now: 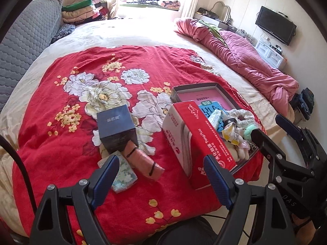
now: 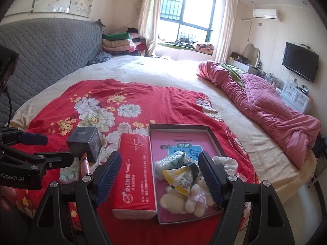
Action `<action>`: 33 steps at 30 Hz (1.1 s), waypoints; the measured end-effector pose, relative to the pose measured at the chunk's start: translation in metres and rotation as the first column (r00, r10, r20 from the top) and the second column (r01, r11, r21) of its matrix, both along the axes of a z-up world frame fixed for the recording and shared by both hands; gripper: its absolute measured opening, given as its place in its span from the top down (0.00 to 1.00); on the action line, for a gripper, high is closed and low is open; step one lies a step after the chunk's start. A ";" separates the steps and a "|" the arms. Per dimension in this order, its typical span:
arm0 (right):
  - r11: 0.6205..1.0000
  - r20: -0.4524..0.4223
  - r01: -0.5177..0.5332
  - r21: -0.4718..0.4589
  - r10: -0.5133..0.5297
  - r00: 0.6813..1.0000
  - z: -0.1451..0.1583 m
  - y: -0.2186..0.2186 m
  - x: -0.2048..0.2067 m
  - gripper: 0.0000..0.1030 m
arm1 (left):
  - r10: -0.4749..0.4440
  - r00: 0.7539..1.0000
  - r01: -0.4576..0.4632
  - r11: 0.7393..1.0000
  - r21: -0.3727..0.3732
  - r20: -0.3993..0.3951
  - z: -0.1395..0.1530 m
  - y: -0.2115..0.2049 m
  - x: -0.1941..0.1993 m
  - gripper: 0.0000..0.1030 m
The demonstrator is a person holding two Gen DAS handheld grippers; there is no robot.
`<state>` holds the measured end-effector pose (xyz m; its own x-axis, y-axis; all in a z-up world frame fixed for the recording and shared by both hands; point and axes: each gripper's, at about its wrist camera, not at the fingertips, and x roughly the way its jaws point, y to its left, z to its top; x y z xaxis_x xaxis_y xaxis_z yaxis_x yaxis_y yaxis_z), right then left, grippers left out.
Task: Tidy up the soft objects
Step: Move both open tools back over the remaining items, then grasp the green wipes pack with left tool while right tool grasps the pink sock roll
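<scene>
Both grippers' fingers (image 2: 109, 175) gape apart, empty, above red "TongHua" tissue pack (image 2: 136, 175).

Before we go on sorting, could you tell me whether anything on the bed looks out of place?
The pink roll and the flowery tissue pack lie loose on the red cover, outside the tray that holds the other soft things.

A shallow dark box (image 2: 216, 143) on the red floral bedspread holds a cream plush toy (image 2: 175, 201), a small tissue pack (image 2: 169, 162) and a yellow-edged sachet (image 2: 179, 180) (over a pink booklet). A red tissue pack (image 2: 133, 175) lies against its left wall.
</scene>
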<state>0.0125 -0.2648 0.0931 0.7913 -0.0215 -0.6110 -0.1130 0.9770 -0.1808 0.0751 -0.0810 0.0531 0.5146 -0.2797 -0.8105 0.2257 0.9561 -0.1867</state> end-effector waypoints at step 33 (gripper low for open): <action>0.961 -0.193 -0.253 -0.109 0.230 0.954 -0.068 0.096 0.014 0.24 | 0.173 0.940 -0.207 0.974 -0.088 -0.294 -0.119 0.093 0.036 0.19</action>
<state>0.0260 -0.1689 0.0248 0.6626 0.0677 -0.7459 -0.3844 0.8855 -0.2611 0.1112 0.0125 -0.0663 0.3215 -0.3002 -0.8980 -0.0362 0.9438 -0.3285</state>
